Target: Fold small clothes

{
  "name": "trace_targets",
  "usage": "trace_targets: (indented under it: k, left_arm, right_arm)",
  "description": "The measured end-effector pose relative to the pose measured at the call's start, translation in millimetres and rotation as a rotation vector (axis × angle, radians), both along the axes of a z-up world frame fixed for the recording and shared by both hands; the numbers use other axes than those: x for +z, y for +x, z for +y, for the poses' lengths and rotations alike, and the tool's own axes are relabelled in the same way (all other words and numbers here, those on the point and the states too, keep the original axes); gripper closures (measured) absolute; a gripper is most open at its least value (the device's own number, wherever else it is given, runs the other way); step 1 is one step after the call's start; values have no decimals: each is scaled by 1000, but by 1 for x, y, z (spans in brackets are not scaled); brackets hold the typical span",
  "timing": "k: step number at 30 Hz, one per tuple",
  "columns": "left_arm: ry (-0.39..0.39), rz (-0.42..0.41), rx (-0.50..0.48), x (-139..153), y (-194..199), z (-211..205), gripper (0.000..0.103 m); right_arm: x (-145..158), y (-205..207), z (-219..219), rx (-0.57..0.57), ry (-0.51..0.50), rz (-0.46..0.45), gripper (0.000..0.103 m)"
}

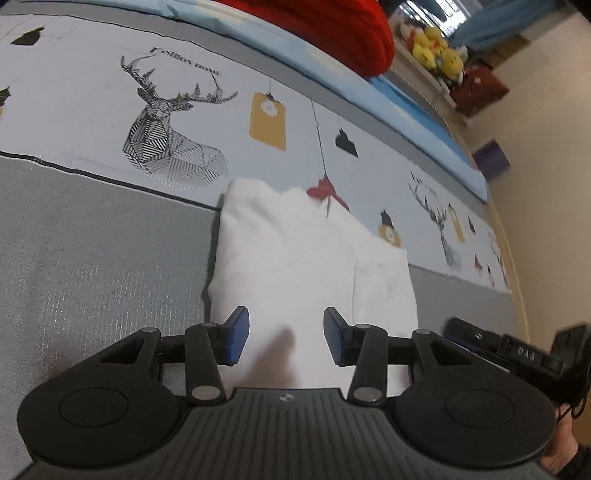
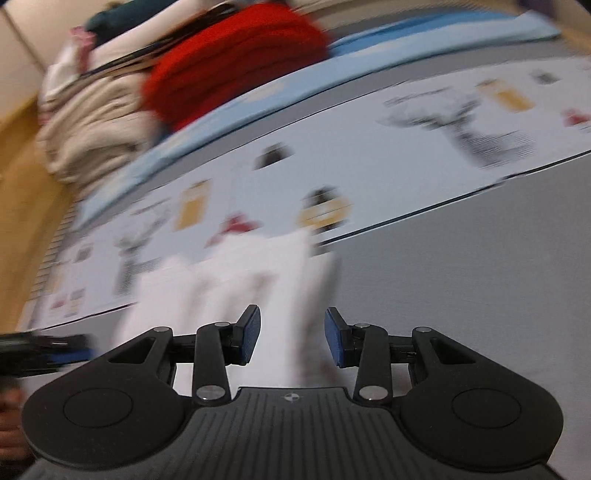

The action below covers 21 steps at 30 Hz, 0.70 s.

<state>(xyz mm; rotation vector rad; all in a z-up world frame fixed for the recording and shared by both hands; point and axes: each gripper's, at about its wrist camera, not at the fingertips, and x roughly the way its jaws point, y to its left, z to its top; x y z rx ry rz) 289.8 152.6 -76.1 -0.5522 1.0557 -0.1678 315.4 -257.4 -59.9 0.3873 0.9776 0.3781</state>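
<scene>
A small white garment (image 1: 295, 258) lies folded on the grey and deer-print bedspread (image 1: 92, 240). My left gripper (image 1: 286, 338) is open and empty just above its near edge. The right gripper shows in the left wrist view (image 1: 517, 350) at the garment's right side. In the blurred right wrist view the white garment (image 2: 240, 280) lies ahead and to the left. My right gripper (image 2: 291, 338) is open and empty over its near right edge. The left gripper shows there at the far left (image 2: 44, 350).
A red knitted pile (image 1: 332, 29) and a light blue blanket (image 1: 406, 110) lie at the bed's far side. Yellow plush toys (image 1: 436, 51) sit on a shelf by the cream wall. A beige bundle (image 2: 92, 122) lies beside the red pile (image 2: 236, 59).
</scene>
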Motion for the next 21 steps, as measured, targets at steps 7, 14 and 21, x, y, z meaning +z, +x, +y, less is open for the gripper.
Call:
trace_targets:
  k: [7, 14, 21]
  left_arm:
    - [60, -2, -86, 2, -6, -11, 55]
    - [105, -7, -86, 4, -7, -9, 55]
    - [81, -85, -80, 16, -5, -10, 55]
  right_arm:
    - [-40, 22, 49, 13, 15, 176, 49]
    - [-46, 26, 84, 93, -25, 125, 57]
    - [10, 14, 43, 26, 134, -177, 93]
